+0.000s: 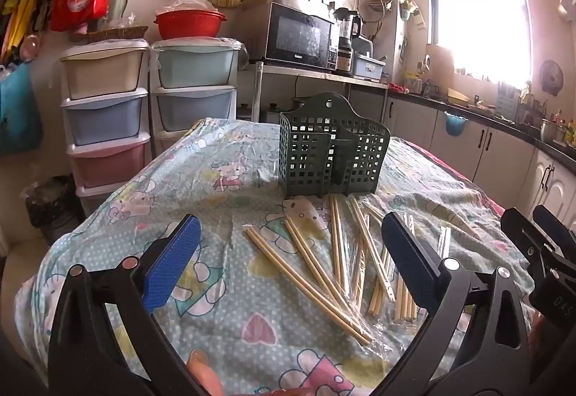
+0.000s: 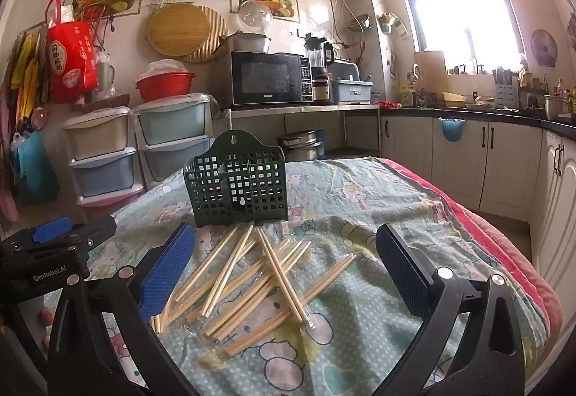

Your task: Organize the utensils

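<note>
While the left tool (image 1: 289,264) hangs released and empty in the left wrist view, wrapped chopsticks (image 1: 325,268) lie scattered on the cloth-covered counter (image 1: 223,302) just before the green holder (image 1: 333,158). In the right wrist view, the right tool (image 2: 284,268) gapes wide above the same chopsticks (image 2: 252,275), holder (image 2: 237,180) behind.
</note>
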{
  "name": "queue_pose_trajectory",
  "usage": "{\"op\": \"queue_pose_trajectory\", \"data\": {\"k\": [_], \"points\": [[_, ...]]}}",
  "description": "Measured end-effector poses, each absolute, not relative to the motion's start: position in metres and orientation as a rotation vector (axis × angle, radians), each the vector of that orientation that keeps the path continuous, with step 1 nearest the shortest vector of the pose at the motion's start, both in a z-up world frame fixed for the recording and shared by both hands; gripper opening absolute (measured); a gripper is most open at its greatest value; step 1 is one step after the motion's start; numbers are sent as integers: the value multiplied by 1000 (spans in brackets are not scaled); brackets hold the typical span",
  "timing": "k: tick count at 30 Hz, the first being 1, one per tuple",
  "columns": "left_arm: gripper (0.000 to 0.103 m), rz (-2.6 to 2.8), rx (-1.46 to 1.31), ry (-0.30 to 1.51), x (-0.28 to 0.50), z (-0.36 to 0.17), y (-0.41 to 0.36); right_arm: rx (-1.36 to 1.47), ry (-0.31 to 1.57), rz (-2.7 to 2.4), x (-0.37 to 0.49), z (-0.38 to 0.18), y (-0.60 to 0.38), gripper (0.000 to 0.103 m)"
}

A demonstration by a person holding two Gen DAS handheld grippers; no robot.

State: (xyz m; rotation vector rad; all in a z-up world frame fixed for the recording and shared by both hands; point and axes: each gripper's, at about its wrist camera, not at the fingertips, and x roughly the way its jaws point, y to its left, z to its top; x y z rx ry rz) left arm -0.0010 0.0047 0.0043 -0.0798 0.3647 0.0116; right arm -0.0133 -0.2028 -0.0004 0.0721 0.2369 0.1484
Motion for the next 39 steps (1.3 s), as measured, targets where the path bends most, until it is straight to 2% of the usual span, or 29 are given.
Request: {"op": "queue_pose_trajectory", "data": {"k": [39], "points": [[93,8,-82,365,-1,6,4,70,240,156,-12,0,-200,97]]}}
